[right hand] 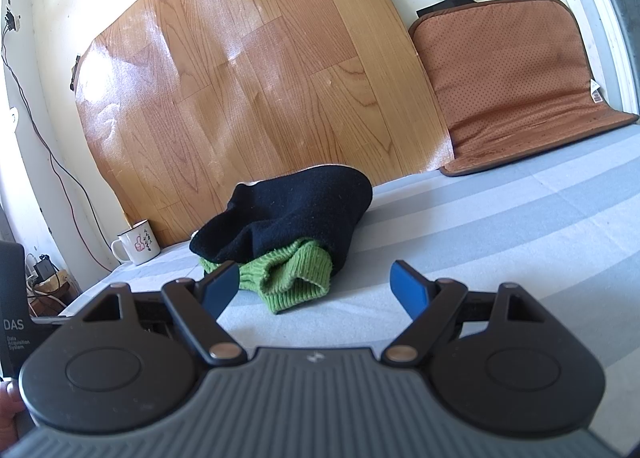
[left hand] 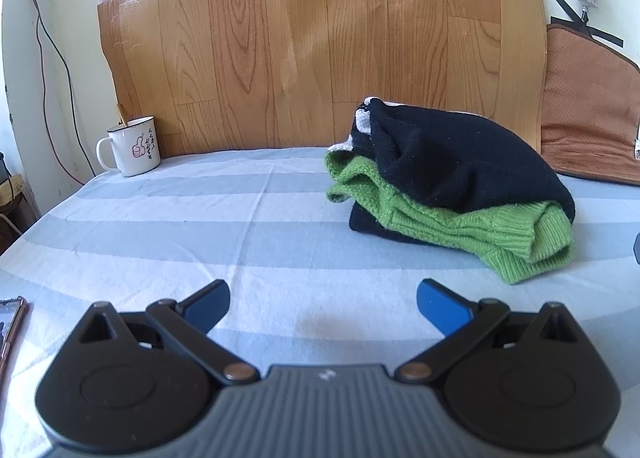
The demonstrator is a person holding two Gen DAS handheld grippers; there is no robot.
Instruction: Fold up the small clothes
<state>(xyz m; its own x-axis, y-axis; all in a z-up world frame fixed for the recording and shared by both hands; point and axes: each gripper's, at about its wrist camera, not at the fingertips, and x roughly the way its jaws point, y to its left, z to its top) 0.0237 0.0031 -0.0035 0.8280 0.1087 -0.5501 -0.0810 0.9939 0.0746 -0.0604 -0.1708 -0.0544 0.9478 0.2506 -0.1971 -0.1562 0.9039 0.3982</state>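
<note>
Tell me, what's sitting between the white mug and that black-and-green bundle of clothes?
Nothing: only bare striped sheet lies between the mug and the clothes, with the wood-grain panel behind. The left wrist view shows it best.

Left tool (left hand: 323, 308) and right tool (right hand: 315, 285) both held low and level, blue-padded fingers spread wide, gripping nothing.

Both views sit low over the striped bed sheet (left hand: 160, 226), each looking forward along its own open tool toward the wood-grain panel (left hand: 320, 38) on the wall. The left view faces the panel nearly square, with the folded sweater (left hand: 460, 178) ahead to its right. The right view looks from farther right, tilted, and nearer the sweater (right hand: 288, 214). Both share the sweater, the panel, the mug (left hand: 132, 148) and the brown cushion (right hand: 508, 78).
</note>
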